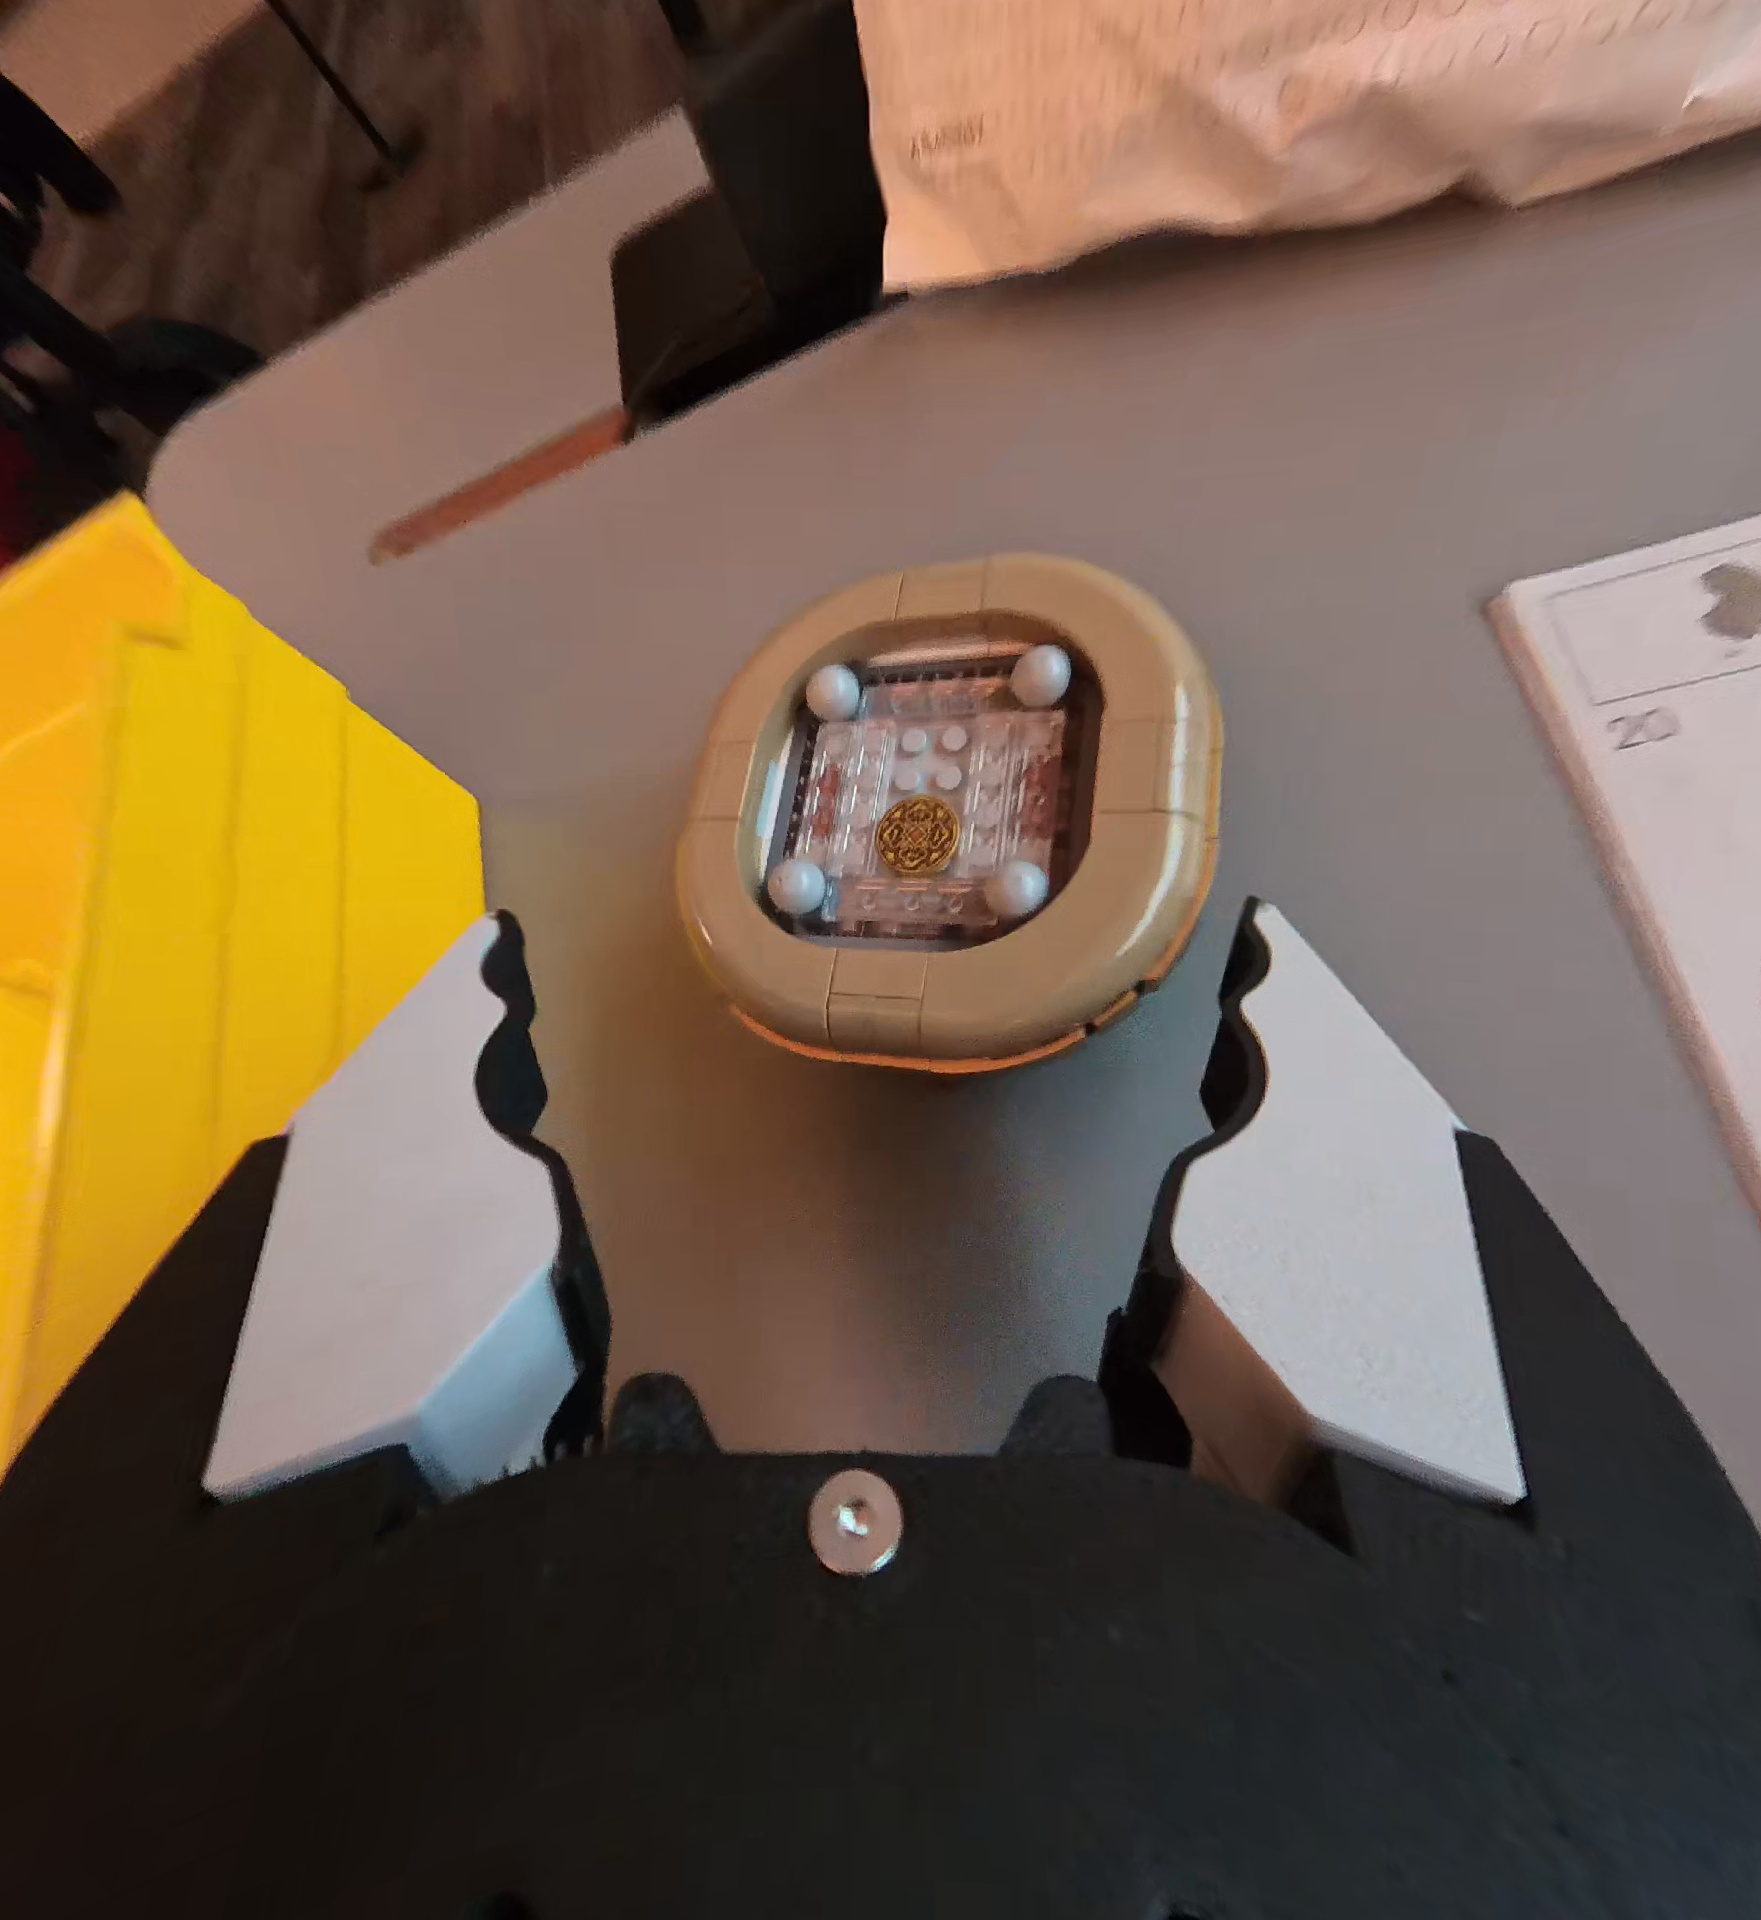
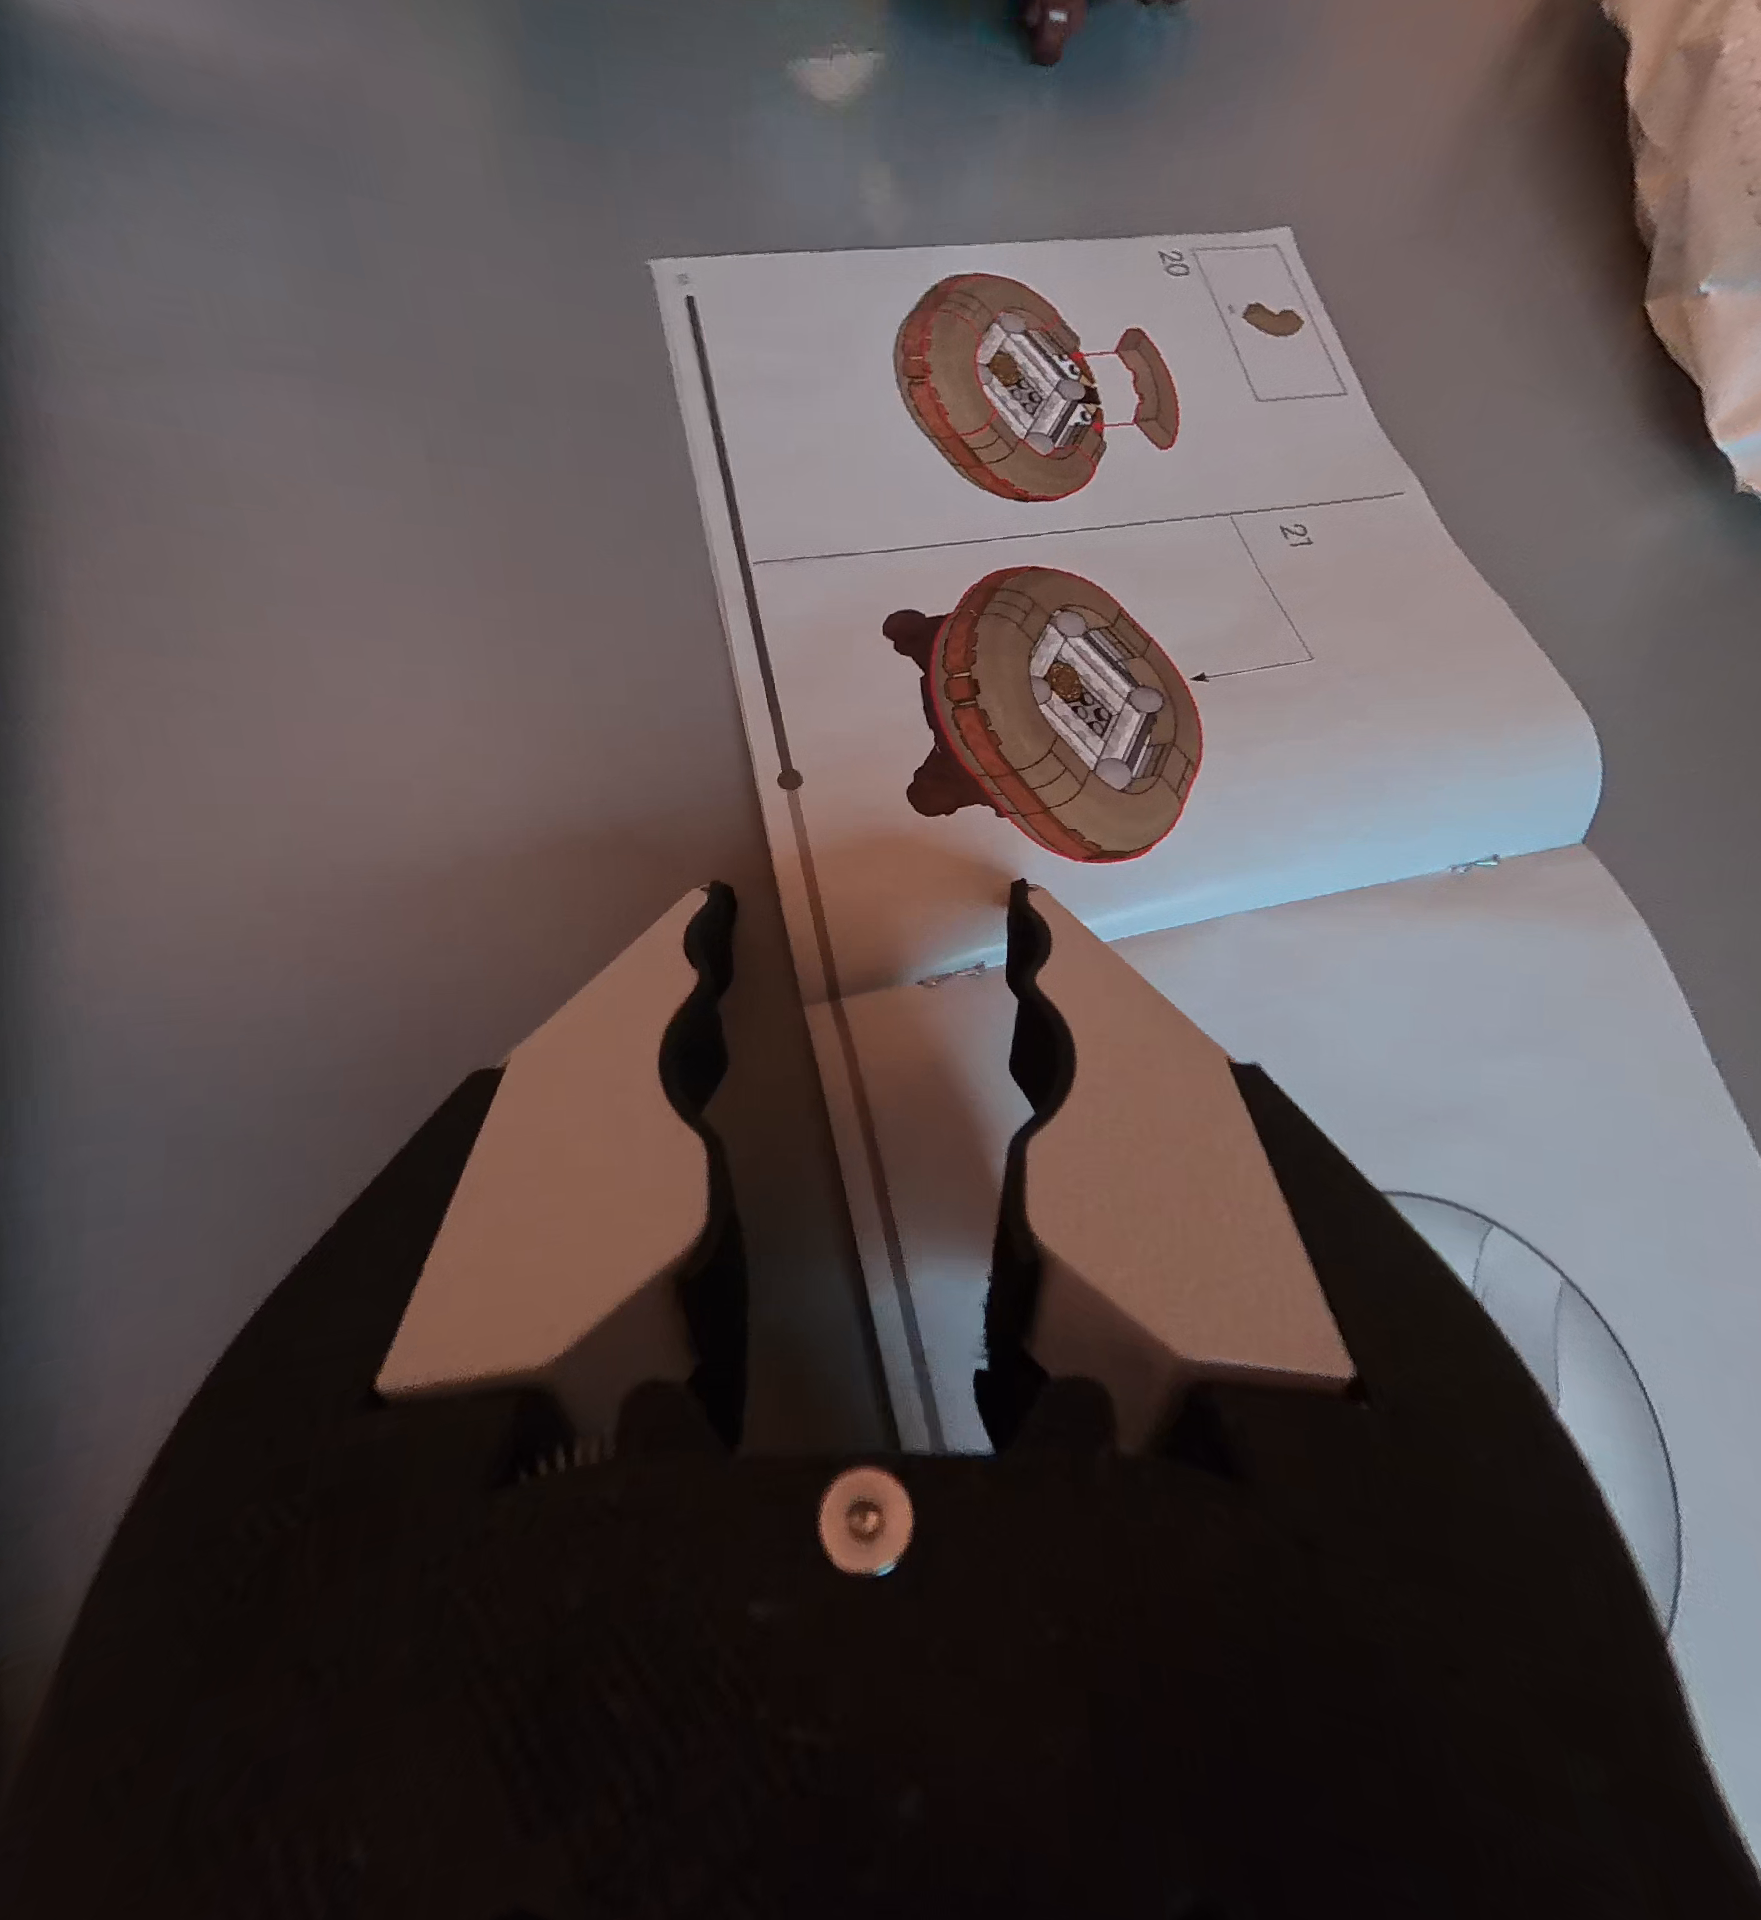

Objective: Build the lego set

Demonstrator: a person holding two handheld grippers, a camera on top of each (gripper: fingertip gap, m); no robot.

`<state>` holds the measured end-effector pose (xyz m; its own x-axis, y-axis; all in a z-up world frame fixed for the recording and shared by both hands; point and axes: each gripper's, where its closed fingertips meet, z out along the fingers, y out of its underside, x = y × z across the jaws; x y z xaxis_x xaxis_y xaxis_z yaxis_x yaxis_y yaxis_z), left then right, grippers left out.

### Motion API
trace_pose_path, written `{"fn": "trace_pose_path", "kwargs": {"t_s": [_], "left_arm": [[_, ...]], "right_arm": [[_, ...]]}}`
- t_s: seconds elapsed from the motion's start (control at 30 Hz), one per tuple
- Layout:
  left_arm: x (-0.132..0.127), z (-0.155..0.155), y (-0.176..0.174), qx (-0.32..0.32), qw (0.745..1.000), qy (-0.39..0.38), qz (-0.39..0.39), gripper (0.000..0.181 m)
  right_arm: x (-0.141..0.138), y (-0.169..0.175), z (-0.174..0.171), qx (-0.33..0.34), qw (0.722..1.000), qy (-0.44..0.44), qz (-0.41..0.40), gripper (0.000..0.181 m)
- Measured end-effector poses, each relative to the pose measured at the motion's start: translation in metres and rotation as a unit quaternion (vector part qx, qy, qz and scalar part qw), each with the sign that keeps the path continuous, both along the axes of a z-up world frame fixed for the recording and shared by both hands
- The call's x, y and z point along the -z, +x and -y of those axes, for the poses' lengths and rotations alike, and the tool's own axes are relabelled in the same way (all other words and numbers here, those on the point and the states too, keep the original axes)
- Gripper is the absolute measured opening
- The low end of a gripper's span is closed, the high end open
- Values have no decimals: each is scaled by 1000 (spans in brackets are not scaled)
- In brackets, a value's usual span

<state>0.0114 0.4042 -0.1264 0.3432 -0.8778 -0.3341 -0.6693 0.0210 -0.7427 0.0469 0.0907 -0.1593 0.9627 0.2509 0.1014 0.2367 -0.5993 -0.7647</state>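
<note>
Tan curved bricks make up the ring of the lego build (image 1: 949, 800), which is parked flat on the grey desk (image 1: 1375, 436) just ahead of the left hand-held gripper (image 1: 881, 925). That gripper is spread wide with nothing between its jaws, and it's lined up on the build, so a grab from both sides is probably being set up. No contact is made yet; the fingertips (image 1: 502, 935) are seen just short of the ring's near edge.

Inside the ring a see-through studded plate is framed, with four pale round knobs at its corners and a small gold patterned disc (image 1: 918, 832) near the front. A darker layer is hinted at underneath along the near rim, though that part is blurry.

A yellow bin (image 1: 128, 831) is kept close on the left, likely for loose parts, but its contents can't be seen. A thin wooden stick (image 1: 502, 488) lies farther back, and a crumpled pale bag (image 1: 1323, 114) sits at the far edge of the desk.

The right hand-held gripper (image 2: 865, 899) is also held open and empty, a bit narrower than the left. It's hovered over the open instruction booklet (image 2: 1375, 727), whose page shows the same ring build in two drawn steps. Looks like the page is being checked before the next piece is picked. A few dark bits (image 2: 1047, 31) can be made out at the far end of the desk, too cut off to identify.
</note>
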Motion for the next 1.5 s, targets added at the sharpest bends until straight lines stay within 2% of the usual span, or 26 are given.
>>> {"fn": "trace_pose_path", "kwargs": {"t_s": [0.1,0.17,0.23,0.33,0.37,0.43,0.47,0.5,0.57,0.6,0.67,0.73,0.8,0.93,1.07,1.13,1.23,1.33,1.37,1.4,1.43,1.5], "left_arm": [[-23,22,10,28,999,18,43,123],[-35,50,18,63,995,5,76,116],[-49,87,27,116,986,-14,123,108],[-59,156,33,235,954,-51,178,112],[-56,176,32,272,944,-62,178,106],[-37,200,31,307,937,-88,145,103],[-29,212,31,326,929,-115,131,99],[-25,223,31,348,918,-146,120,87],[-19,221,36,345,917,-163,117,76],[-14,217,39,344,920,-153,109,76],[1,210,42,344,926,-136,71,76],[3,208,45,348,926,-136,60,68],[-9,204,52,339,927,-135,86,67],[-38,197,50,332,925,-121,137,64],[-53,163,39,268,945,-60,178,50],[-60,149,32,231,950,-61,203,54],[-82,137,23,205,943,-60,255,54],[-101,133,16,198,932,-68,296,54],[-105,134,14,199,928,-72,307,54],[-107,135,14,201,925,-76,315,53],[-107,136,14,202,923,-80,319,52],[-106,135,16,202,923,-72,321,53]], "right_arm": [[0,-8,-6,-13,1000,1,-6,53],[-1,-10,-6,-23,1000,7,12,56],[-5,-8,-1,-32,999,4,34,61],[-29,9,2,-74,994,13,80,61],[-33,25,4,-82,992,-2,99,62],[-35,78,1,-39,989,-23,143,60],[-38,105,-2,-8,987,-8,161,54],[-45,128,-4,37,983,33,179,53],[-70,164,10,145,950,162,226,47],[-77,164,23,145,931,206,264,42],[-77,176,47,174,904,200,336,31],[-76,184,55,199,902,196,330,32],[-68,184,56,191,913,195,305,34],[-44,180,53,163,925,154,306,41],[-32,181,50,155,926,123,322,42],[-35,186,53,170,923,129,319,42],[-42,198,58,209,921,134,300,39],[-70,196,56,217,900,124,357,33],[-81,189,50,222,902,116,352,31],[-86,174,38,213,921,113,305,31],[-84,154,22,198,946,110,233,30],[-66,126,-7,197,974,67,90,30]]}}
